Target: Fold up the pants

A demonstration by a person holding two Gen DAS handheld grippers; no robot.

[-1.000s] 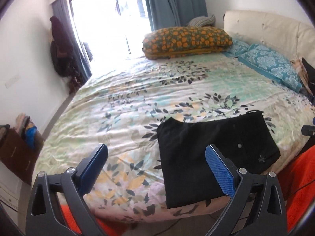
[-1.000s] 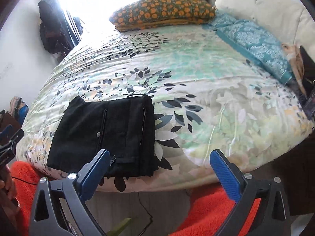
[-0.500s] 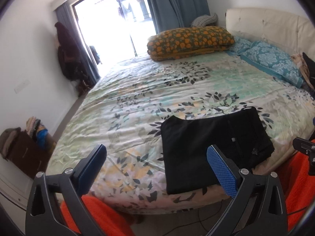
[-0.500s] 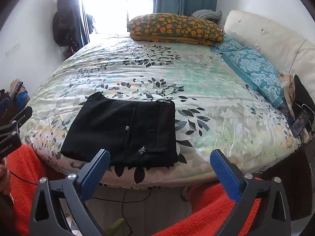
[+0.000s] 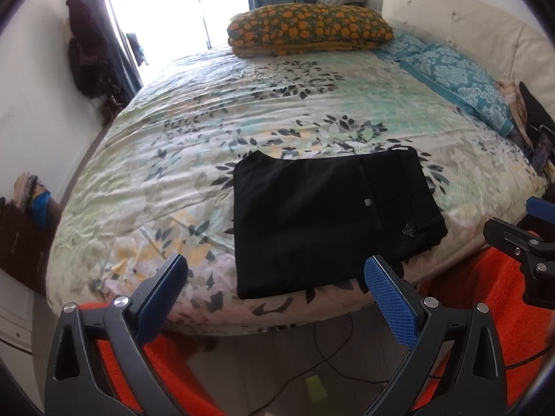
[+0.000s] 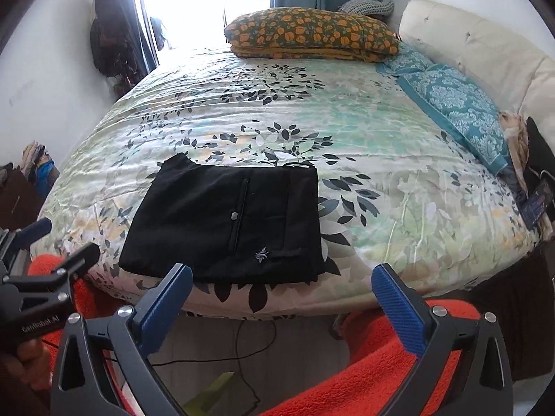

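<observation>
My left gripper (image 5: 277, 298) stands with its jaws spread wide and nothing between them, held off the near edge of the bed (image 5: 194, 159). My right gripper (image 6: 282, 303) is likewise wide and empty, also short of the mattress edge. The black pants (image 5: 322, 218) lie folded into a flat rectangle on the floral bedspread, close to the near edge, beyond both sets of fingertips and untouched by either. From the right wrist view the pants (image 6: 225, 222) sit ahead and left of centre. Orange fleece (image 6: 374, 367) lies below my jaws.
</observation>
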